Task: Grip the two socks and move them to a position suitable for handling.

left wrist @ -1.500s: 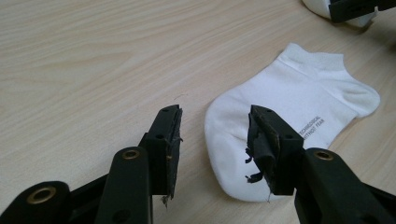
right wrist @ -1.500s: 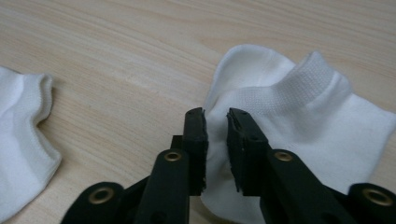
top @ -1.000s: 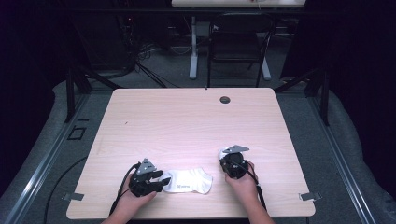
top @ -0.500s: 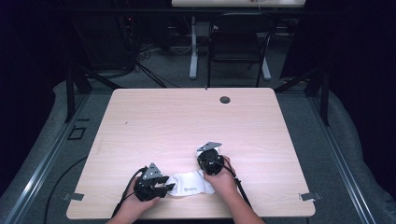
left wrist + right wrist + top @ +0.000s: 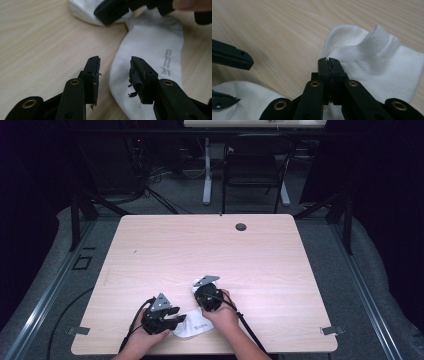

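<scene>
A white sock (image 5: pixel 194 328) lies near the table's front edge, partly folded over on itself. My right gripper (image 5: pixel 204 309) is shut on the sock; in the right gripper view its jaws (image 5: pixel 329 63) meet at the fabric, with the ribbed cuff (image 5: pixel 382 42) just beyond them. My left gripper (image 5: pixel 180 319) stands open at the sock's other end. Its jaws (image 5: pixel 115 67) have just been closing a little and stand apart. The sock's edge (image 5: pixel 150 45) lies between them, unpressed. The right gripper (image 5: pixel 112 10) shows at the top of the left gripper view.
The light wooden table (image 5: pixel 210 250) stretches away behind the grippers, with a small dark grommet hole (image 5: pixel 241 226) near its far edge. A black chair (image 5: pixel 255 165) and cables stand on the floor beyond. The front edge is close to both hands.
My right gripper has moved left toward the left gripper, drawing the sock's end over so the sock looks shorter. The left hand has stayed in place.
</scene>
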Demonstrator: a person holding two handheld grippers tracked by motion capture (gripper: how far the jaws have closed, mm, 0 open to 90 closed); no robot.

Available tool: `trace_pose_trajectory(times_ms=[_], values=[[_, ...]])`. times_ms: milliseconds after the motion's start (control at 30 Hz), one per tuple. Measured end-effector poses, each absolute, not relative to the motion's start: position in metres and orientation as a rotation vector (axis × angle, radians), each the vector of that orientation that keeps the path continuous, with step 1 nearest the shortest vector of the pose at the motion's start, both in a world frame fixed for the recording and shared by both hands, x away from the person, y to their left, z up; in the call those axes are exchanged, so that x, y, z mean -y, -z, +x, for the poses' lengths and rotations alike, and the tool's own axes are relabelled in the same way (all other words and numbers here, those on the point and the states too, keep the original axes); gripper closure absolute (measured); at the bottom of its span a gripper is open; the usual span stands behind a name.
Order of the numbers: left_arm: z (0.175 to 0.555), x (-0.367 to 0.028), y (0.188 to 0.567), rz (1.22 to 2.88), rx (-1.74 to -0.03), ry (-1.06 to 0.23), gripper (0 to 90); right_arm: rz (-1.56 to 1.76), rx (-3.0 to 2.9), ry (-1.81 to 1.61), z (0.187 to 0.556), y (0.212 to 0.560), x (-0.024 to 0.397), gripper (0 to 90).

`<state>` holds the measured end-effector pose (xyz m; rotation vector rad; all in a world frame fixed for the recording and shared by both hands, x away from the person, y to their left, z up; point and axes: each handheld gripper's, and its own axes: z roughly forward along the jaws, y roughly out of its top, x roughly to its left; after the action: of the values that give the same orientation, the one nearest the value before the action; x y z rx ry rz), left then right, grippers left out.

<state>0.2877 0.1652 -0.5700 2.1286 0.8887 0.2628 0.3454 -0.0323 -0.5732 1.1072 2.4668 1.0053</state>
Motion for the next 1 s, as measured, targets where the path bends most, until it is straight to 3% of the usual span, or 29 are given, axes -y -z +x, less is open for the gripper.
trace_pose_trajectory(times_ms=[333,433,500,600,700,867,1000], values=[[0.295,-0.172,0.566,2.075,-0.957,-0.25,58.8,1.099,-2.433,-1.07,0.341,0.564,0.029,88.7],[0.286,-0.16,0.564,2.095,-0.909,-0.177,58.8,1.094,-2.456,-1.022,0.345,0.568,0.032,85.2],[0.283,-0.155,0.564,2.112,-0.889,-0.174,58.8,1.103,-2.45,-1.026,0.345,0.569,0.032,84.7],[0.272,-0.137,0.569,2.166,-0.832,-0.159,59.6,1.123,-2.425,-1.051,0.345,0.567,0.038,76.6],[0.268,-0.132,0.574,2.204,-0.812,-0.174,59.8,1.095,-2.388,-1.1,0.336,0.556,0.046,75.9],[0.266,-0.136,0.573,2.204,-0.828,-0.187,60.3,1.037,-2.413,-1.115,0.315,0.548,0.061,87.4],[0.265,-0.143,0.57,2.203,-0.85,-0.198,61.3,1.017,-2.48,-1.028,0.302,0.56,0.072,89.4]])
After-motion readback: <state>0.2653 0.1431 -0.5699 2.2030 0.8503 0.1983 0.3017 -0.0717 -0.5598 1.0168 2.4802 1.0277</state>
